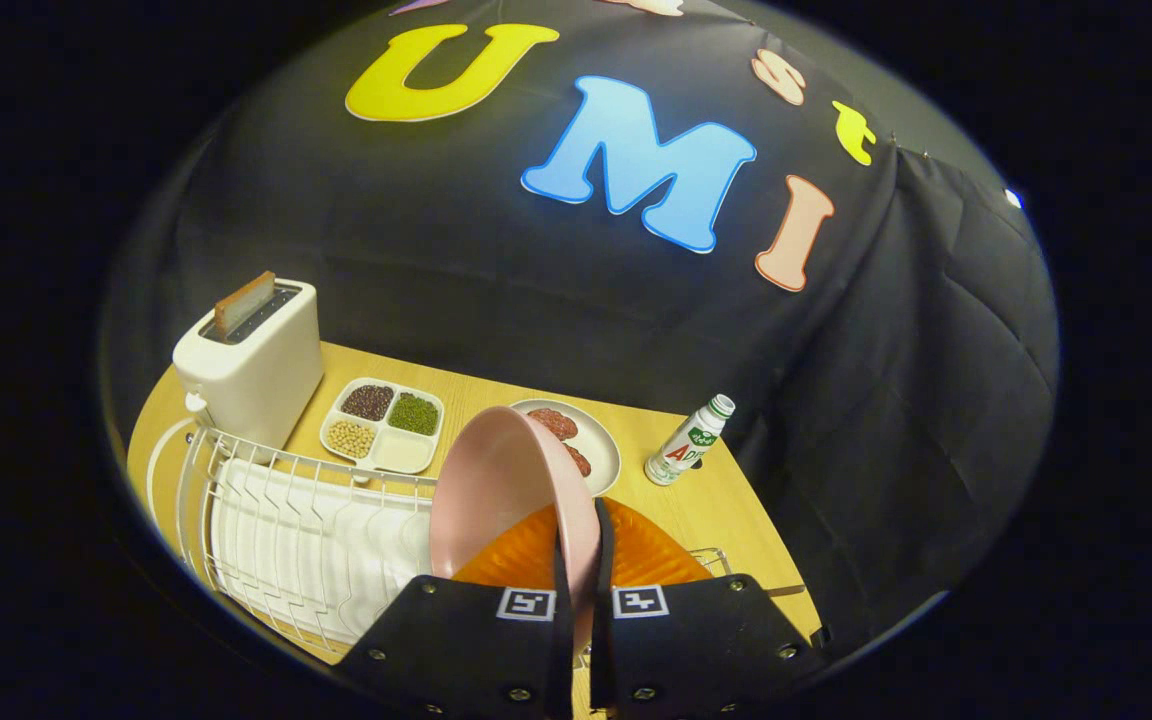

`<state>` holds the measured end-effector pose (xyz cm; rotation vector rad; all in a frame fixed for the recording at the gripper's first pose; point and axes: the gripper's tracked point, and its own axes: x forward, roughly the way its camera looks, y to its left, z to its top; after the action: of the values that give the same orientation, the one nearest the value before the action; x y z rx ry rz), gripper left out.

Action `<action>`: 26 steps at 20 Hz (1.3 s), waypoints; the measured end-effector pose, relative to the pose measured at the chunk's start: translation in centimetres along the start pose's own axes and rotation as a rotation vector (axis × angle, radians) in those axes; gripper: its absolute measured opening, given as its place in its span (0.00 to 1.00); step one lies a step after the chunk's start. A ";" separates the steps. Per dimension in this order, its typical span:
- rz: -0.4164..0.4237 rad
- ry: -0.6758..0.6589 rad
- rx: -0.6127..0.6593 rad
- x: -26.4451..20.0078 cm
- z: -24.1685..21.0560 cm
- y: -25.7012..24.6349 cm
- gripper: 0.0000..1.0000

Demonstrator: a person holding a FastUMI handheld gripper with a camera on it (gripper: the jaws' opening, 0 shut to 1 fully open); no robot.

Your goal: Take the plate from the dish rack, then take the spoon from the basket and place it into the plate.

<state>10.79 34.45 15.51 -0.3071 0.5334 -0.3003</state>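
Gripper (576, 560) fingers stand nearly closed, one on each face of the pink plate (501, 490), clamping its rim edge-on; the plate stands upright, tilted slightly, above the dish rack (266, 520)

Handling judgement for the plate:
- It looks rigid and smooth, probably ceramic or melamine, so it appears moderately heavy and breakable if dropped
- The glossy surface is likely slippery; a rim pinch leaves the mass hanging off the fingers, so it may swing or slide
- The rim is the only practical hold while the plate stands on edge; a hold further in from the edge would be steadier

Objects, listed by position relative to the dish rack:
- An orange plate (656, 550), ribbed and translucent-looking, sits upright at the rack's right end, directly behind the pink plate
- The rack itself is white coated wire with thin curved bars over a white ridged drip tray
- The wooden table (726, 500), pale with a fine grain, carries the rack
- Just beyond the rack lies a white four-compartment dish (383, 425) with dark, green and pale beans, one section holding something white
- Beyond the rack's right end rests a round white plate (601, 440) bearing reddish-brown patties
- Beyond the rack's left end stands a cream toaster (251, 365), boxy with rounded corners, with a slice in its slot
- Further right of the rack stands a small white bottle (688, 440) with a green cap

The spoon and its basket cannot be located
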 end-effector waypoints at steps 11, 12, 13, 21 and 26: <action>0.051 -0.043 0.166 -4.6 -1.2 -10.8 0.07; 0.057 -0.039 0.173 -4.8 -1.7 -11.6 0.07; 0.068 -0.037 0.183 -5.1 -2.1 -12.4 0.06; 0.120 -0.023 0.250 -6.8 -7.0 -18.9 0.07; 0.233 -0.001 0.319 -7.6 -10.8 -20.5 0.06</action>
<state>-5.34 16.26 17.51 0.0647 0.5065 -0.1551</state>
